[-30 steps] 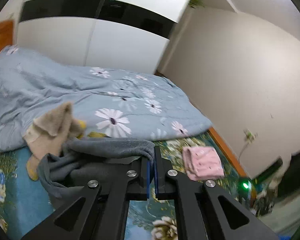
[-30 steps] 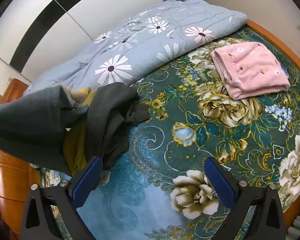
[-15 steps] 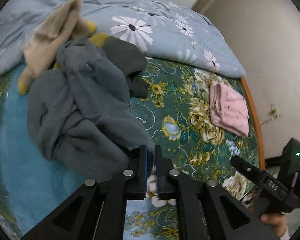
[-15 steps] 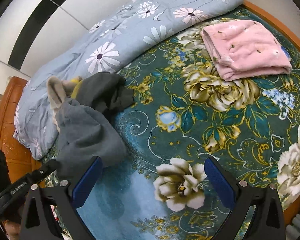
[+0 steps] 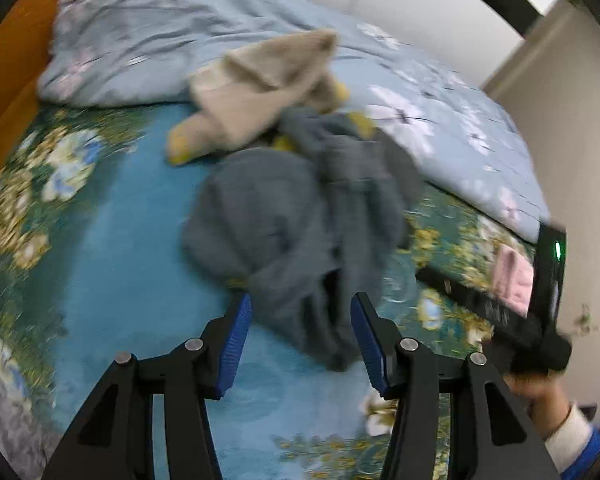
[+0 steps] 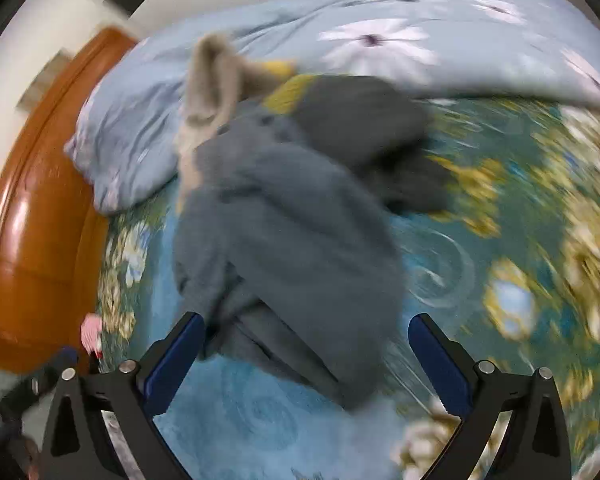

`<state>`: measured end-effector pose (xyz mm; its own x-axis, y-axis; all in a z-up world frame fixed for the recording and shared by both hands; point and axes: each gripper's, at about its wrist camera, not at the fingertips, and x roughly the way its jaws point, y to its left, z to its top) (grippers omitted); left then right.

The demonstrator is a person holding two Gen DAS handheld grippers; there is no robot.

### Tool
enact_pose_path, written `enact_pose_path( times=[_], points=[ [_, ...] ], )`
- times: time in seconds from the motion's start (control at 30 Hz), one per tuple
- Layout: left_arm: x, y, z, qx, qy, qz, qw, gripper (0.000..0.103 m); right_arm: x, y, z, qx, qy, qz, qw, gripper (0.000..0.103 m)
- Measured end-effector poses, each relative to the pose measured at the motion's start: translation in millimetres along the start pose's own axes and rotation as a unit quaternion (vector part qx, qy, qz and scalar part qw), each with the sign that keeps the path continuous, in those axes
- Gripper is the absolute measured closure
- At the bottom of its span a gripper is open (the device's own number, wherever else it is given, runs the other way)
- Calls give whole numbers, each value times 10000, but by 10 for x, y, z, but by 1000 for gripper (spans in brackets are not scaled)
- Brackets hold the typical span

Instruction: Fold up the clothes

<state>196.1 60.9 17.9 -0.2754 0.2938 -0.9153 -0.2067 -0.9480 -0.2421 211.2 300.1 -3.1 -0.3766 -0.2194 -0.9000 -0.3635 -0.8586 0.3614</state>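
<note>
A crumpled blue-grey garment [image 5: 284,236] lies loose on the floral bedspread [image 5: 112,240]; it also shows in the right wrist view [image 6: 292,248]. My left gripper [image 5: 300,336] is open, its blue pads on either side of the garment's near end, holding nothing. My right gripper [image 6: 306,364] is wide open just above the same garment's near edge. Behind it lie a dark grey garment [image 6: 364,128], a beige garment [image 5: 268,84] and a bit of yellow cloth [image 6: 288,88]. Both views are motion-blurred.
A light blue daisy-print quilt [image 5: 172,36] is bunched at the back. A folded pink garment [image 5: 514,276] lies at the right, partly behind the right gripper's body [image 5: 512,316]. A wooden headboard [image 6: 32,216] borders the bed's left side.
My left gripper has opened and let go of the blue-grey garment, which now lies on the bed. Both grippers have swung down and closer to it.
</note>
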Motion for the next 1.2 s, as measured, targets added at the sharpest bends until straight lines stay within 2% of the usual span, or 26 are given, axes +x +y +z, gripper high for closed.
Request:
enact_pose_path(
  times=[0.07, 0.2, 0.27, 0.3, 0.33, 0.43, 0.47, 0.57, 0.63, 0.73, 0.87, 1.0, 1.03, 1.1, 1.13, 1.17, 1.2],
  points=[
    [6, 183, -40, -275, 64, 85, 9996, 50, 270, 232, 187, -202, 234, 67, 9995, 0],
    [55, 423, -148, -590, 201, 295, 9976, 50, 685, 530, 427, -608, 487, -240, 9967, 1],
    [89, 514, -195, -710, 306, 397, 9962, 50, 864, 573, 504, -620, 673, -449, 9948, 10],
    [111, 538, -196, -739, 344, 431, 9957, 50, 929, 540, 520, -508, 779, -583, 9940, 28],
    [135, 559, -195, -764, 379, 462, 9953, 50, 981, 495, 531, -375, 881, -672, 9931, 56],
    [191, 592, -166, -758, 467, 470, 9949, 50, 925, 233, 494, 294, 955, -337, 9944, 91],
    [210, 602, -156, -755, 496, 472, 9948, 50, 856, 145, 475, 390, 915, -292, 9946, 93],
    [299, 530, -111, -660, 588, 401, 9953, 50, 544, -188, 370, 535, 821, -179, 9950, 99],
    [360, 459, -74, -584, 640, 317, 9957, 50, 301, -452, 246, 663, 659, -421, 9947, 100],
    [440, 342, -24, -469, 703, 207, 9962, 50, -106, -1049, -11, 1094, 533, -746, 9898, 100],
    [516, 159, 18, -311, 742, 129, 9967, 50, -543, -1833, -452, 1985, 449, -1422, 9687, 100],
    [635, -10, 100, -134, 821, 33, 9965, 50, -892, -2537, -866, 2929, 496, -1907, 9356, 100],
    [666, -43, 124, -104, 837, 17, 9964, 50, -930, -2652, -977, 3153, 575, -1971, 9265, 100],
    [730, -109, 171, -45, 869, -15, 9962, 50, -926, -2713, -1109, 3335, 756, -1974, 9188, 100],
    [746, -114, 188, -87, 869, -56, 9962, 50, -924, -2743, -1175, 3425, 846, -1974, 9146, 96],
    [759, -114, 205, -138, 866, -100, 9961, 50, -924, -2747, -1213, 3457, 912, -1966, 9130, 96],
    [769, -90, 218, -175, 851, -105, 9962, 50, -929, -2697, -1194, 3368, 929, -1942, 9166, 95]
  ],
)
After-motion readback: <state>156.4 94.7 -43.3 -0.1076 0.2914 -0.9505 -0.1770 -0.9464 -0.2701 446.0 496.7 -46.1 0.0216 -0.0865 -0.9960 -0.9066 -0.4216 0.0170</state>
